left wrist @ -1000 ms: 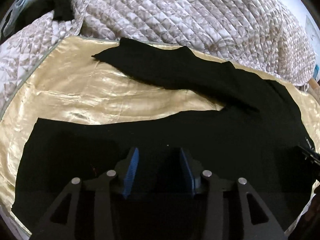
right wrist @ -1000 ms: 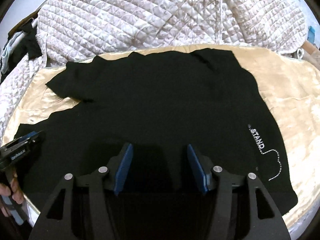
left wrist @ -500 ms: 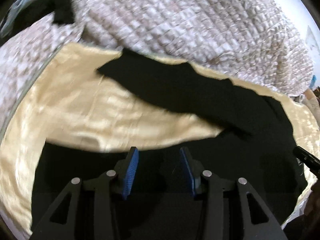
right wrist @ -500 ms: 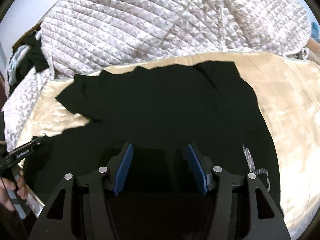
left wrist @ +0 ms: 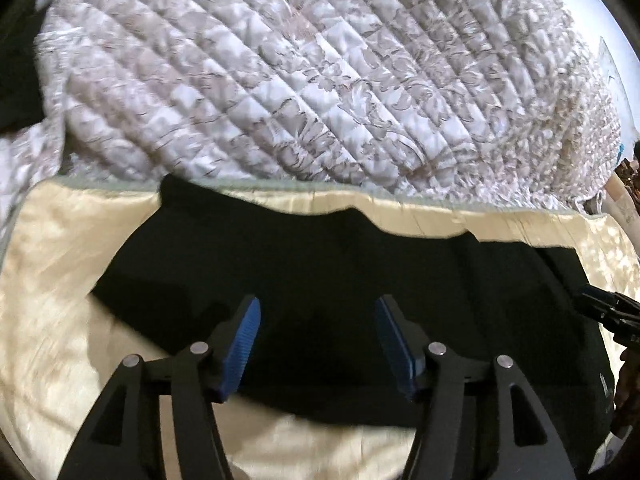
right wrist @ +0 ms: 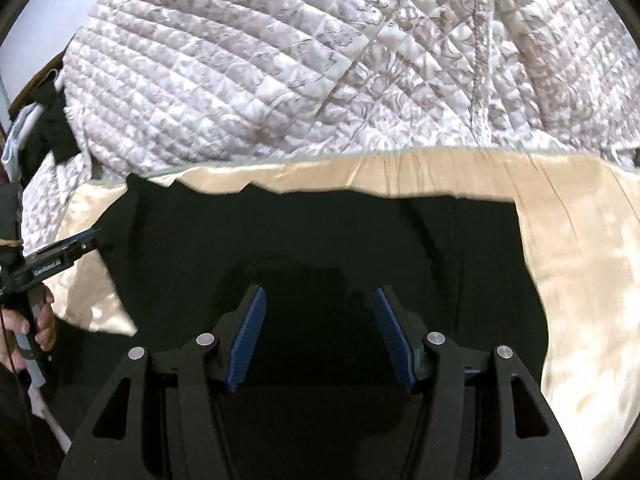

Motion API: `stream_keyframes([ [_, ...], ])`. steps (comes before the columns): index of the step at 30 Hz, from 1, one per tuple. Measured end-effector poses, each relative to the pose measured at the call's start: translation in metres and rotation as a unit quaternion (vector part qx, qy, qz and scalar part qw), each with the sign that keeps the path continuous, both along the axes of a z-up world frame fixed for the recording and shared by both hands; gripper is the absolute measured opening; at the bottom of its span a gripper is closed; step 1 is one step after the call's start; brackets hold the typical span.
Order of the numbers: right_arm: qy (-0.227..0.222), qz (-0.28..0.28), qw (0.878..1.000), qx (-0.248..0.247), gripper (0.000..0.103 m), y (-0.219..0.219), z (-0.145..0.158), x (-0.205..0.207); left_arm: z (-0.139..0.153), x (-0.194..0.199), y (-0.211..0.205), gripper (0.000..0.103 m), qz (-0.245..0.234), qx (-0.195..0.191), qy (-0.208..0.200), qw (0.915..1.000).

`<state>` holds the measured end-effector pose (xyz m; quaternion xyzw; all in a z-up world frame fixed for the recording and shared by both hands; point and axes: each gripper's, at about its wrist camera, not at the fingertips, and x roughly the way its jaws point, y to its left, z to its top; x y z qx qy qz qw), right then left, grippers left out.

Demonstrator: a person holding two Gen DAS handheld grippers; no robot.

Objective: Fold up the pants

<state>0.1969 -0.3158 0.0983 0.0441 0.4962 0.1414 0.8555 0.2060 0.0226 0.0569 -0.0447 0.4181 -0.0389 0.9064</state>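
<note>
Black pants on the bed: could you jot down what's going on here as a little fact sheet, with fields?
garment: black pants, spread flat
surface: shiny cream sheet
behind: quilted floral bedspread heaped at the far edge
left gripper: jaws apart, holding nothing, above the pants
right gripper: jaws apart, holding nothing, above the pants
person's hand: gripping the left tool's handle
folding: no fold visible

Black gripper (right wrist: pixel 318 334) frames — blue ribbed pads (right wrist: pixel 246 338), silver screws (right wrist: pixel 205 339)

Quilted blanket (right wrist: pixel 320 80) heaped behind pants (right wrist: pixel 320 240); satin sheet (right wrist: pixel 580 260) bare on right
</note>
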Motion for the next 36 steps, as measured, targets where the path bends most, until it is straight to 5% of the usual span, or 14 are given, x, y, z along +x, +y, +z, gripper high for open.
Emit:
stream_keyframes([
  [10,0.016,0.005,0.999,-0.050,0.065,0.004,-0.038,0.084,-0.037,0.077,-0.004,0.071,0.011,0.047,0.018,0.9987],
  [12,0.044,0.016,0.997,-0.061,0.065,0.011,-0.054,0.094,-0.046,0.080,-0.004,0.076,0.008,0.042,0.021,0.9989],
  [15,0.027,0.030,0.995,-0.089,0.067,0.023,-0.060,0.093,-0.051,0.082,-0.004,0.078,0.006,0.049,0.013,0.9987],
  [17,0.023,0.030,0.995,-0.091,0.049,0.025,-0.058,0.094,-0.051,0.082,-0.005,0.069,0.000,0.046,0.013,0.9989],
  [19,0.017,0.033,0.995,-0.091,0.024,0.027,-0.053,0.094,-0.051,0.080,-0.014,0.028,-0.029,0.032,0.013,0.9990],
  [21,0.012,0.042,0.994,-0.100,0.012,0.033,-0.050,0.090,-0.050,0.077,-0.029,0.005,-0.049,0.053,0.006,0.9973],
  [27,-0.004,0.030,0.995,-0.092,0.007,0.032,-0.043,0.085,-0.036,0.071,-0.026,0.003,-0.027,0.054,-0.013,0.9981],
  [36,-0.073,0.024,0.996,-0.035,0.007,0.023,0.030,0.035,0.039,-0.012,0.005,0.002,-0.005,0.004,-0.082,0.9966],
])
